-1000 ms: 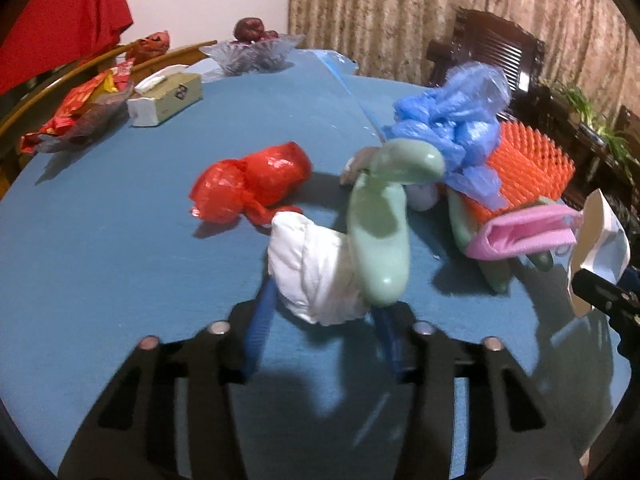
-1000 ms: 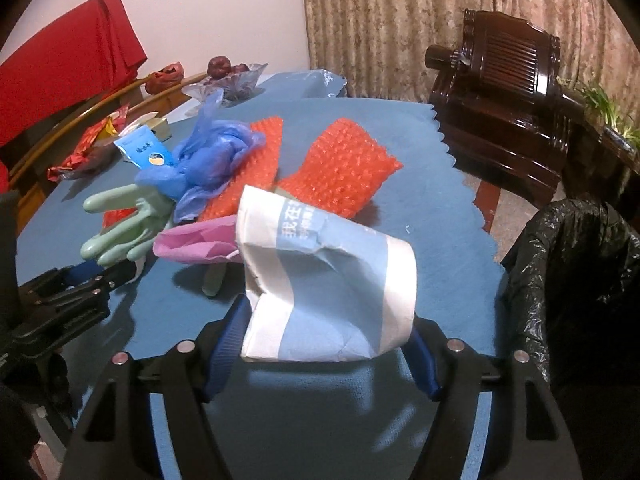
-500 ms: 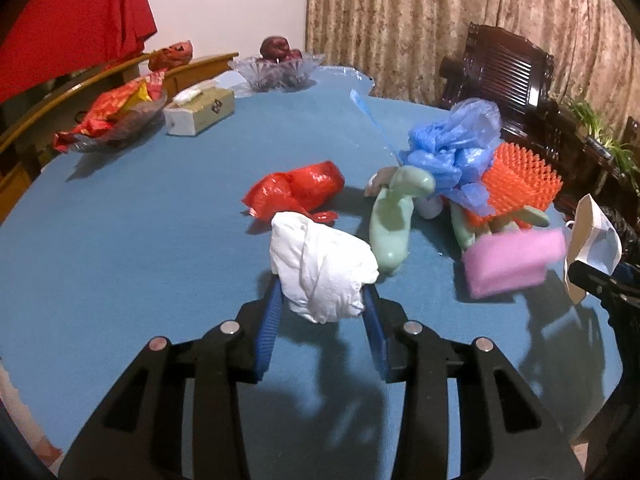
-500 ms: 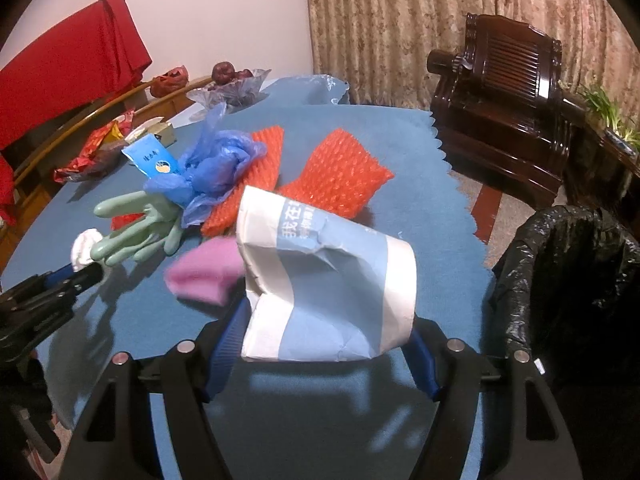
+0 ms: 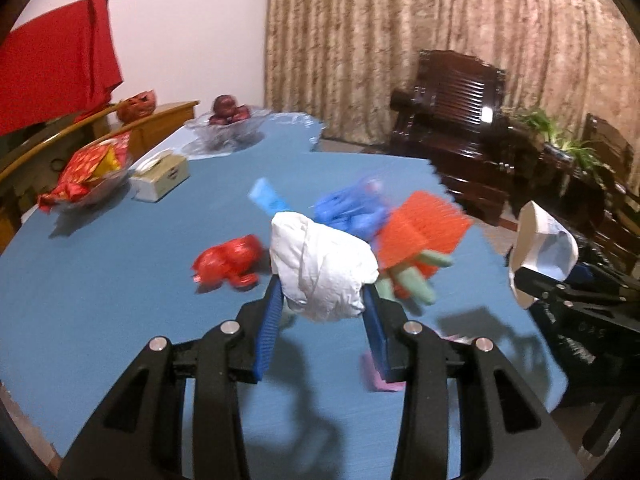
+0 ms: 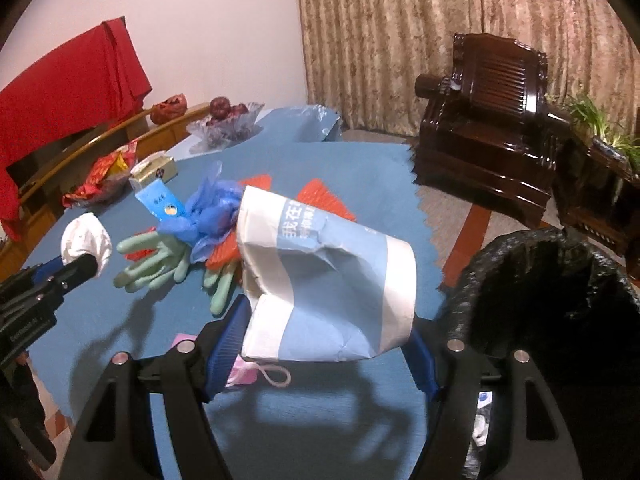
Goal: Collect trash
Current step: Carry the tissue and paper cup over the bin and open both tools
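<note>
My left gripper (image 5: pixel 322 300) is shut on a crumpled white tissue wad (image 5: pixel 320 268) and holds it above the blue table (image 5: pixel 100 300); the wad also shows in the right wrist view (image 6: pixel 86 240). My right gripper (image 6: pixel 328 340) is shut on a white and blue paper bag (image 6: pixel 328 288), held near the table's edge beside the black trash bag (image 6: pixel 552 320). On the table lie a red plastic bag (image 5: pixel 228 260), green rubber gloves (image 6: pixel 160 256), a blue plastic bag (image 6: pixel 216 212), orange bubble wrap (image 5: pixel 424 224) and a pink mask (image 6: pixel 244 372).
A tissue box (image 5: pixel 160 176), a glass fruit bowl (image 5: pixel 228 128) and a snack dish (image 5: pixel 88 176) stand at the table's far left. A dark wooden armchair (image 6: pixel 488 128) stands beyond the table. A red cloth (image 6: pixel 60 92) hangs at the left.
My left gripper has lifted the tissue wad clear of the table and swung right toward the right gripper. The right gripper has carried the paper bag closer to the trash bag. The pink mask has fallen to the table.
</note>
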`<control>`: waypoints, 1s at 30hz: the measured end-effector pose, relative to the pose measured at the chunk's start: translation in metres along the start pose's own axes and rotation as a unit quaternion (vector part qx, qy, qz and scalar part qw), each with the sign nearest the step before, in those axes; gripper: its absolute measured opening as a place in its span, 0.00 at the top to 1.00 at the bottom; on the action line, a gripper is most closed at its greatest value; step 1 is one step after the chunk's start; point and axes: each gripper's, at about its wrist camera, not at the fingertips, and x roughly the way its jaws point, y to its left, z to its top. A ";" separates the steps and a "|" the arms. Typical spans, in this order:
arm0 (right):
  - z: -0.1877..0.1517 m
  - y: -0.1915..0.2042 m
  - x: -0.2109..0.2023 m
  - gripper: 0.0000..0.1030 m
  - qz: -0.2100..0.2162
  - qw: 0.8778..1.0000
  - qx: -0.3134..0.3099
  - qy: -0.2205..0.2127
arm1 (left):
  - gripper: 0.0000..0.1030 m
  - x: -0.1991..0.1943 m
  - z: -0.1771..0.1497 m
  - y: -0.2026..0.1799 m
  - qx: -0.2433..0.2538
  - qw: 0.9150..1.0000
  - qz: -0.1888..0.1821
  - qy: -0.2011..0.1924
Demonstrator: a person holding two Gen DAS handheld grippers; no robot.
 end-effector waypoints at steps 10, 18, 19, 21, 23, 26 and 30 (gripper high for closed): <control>0.003 -0.036 -0.030 0.31 -0.028 0.999 0.022 -0.022 | 0.64 0.005 0.002 -0.058 0.036 0.998 -0.055 0.000; 0.000 -0.073 -0.051 0.31 -0.064 0.996 0.044 -0.034 | 0.64 0.013 0.007 -0.106 0.062 0.993 -0.099 -0.002; 0.000 -0.081 -0.054 0.31 -0.070 0.996 0.049 -0.035 | 0.64 0.014 0.007 -0.112 0.066 0.992 -0.104 -0.003; -0.001 -0.091 -0.059 0.31 -0.080 0.995 0.056 -0.037 | 0.64 0.017 0.008 -0.126 0.074 0.990 -0.119 -0.002; -0.001 -0.104 -0.065 0.31 -0.093 0.993 0.065 -0.039 | 0.64 0.020 0.009 -0.141 0.081 0.988 -0.133 -0.002; -0.004 -0.120 -0.072 0.31 -0.111 0.990 0.074 -0.041 | 0.64 0.024 0.010 -0.163 0.093 0.984 -0.153 -0.004; -0.009 -0.145 -0.083 0.31 -0.132 0.986 0.089 -0.041 | 0.64 0.032 0.010 -0.191 0.107 0.978 -0.179 -0.002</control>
